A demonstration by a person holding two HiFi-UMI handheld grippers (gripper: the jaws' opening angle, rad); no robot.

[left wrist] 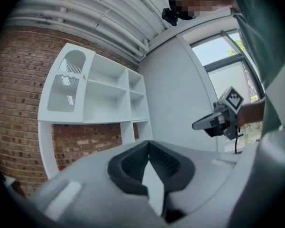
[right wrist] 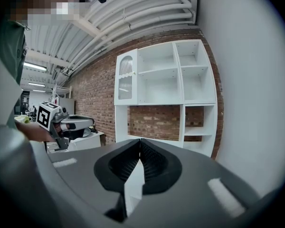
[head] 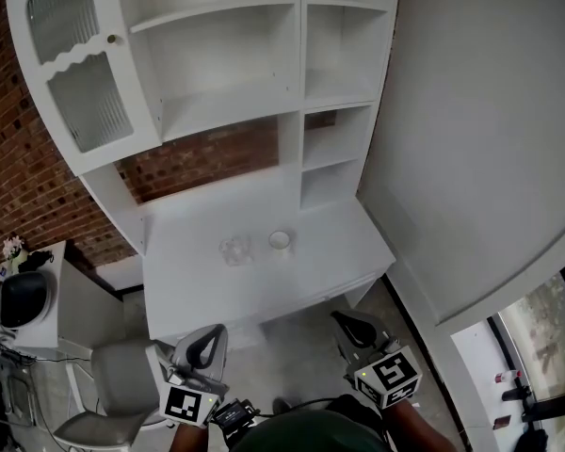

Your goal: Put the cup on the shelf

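Head view: left tongs (head: pixel 210 335) and right tongs (head: pixel 348 323) were both closed with nothing held. They sat low over the grey floor (head: pixel 301 347), in front of the unit and well apart from the cups. Each carried a cube with square black-and-white markers.

- Left and right gripper views agreed: the ribbed black pads met at the tips, with nothing between them. The bodies were smooth grey plastic.
- Clear glass cup (head: pixel 234 250) stood upright on the white matte surface (head: pixel 188 290), about mid-width. It was transparent with a faint outline.
- Small white round cup (head: pixel 280 241) stood just beside it on the right, not touching. It was opaque with a circular rim.
- White painted shelf unit (head: pixel 299 64) rose behind the surface. It had flat boards and square-edged open compartments, wide ones in the middle and narrower stacked ones at right, all bare.
- Cabinet door (head: pixel 80 73) at the upper left had two ribbed glass panels, a scalloped divider and a small round knob.
- Red brick wall (head: pixel 19 177) showed rough and mortared behind and through the unit's lower opening. Smooth white wall (head: pixel 480 130) at right.
- Grey moulded chair (head: pixel 104 384) at lower left.
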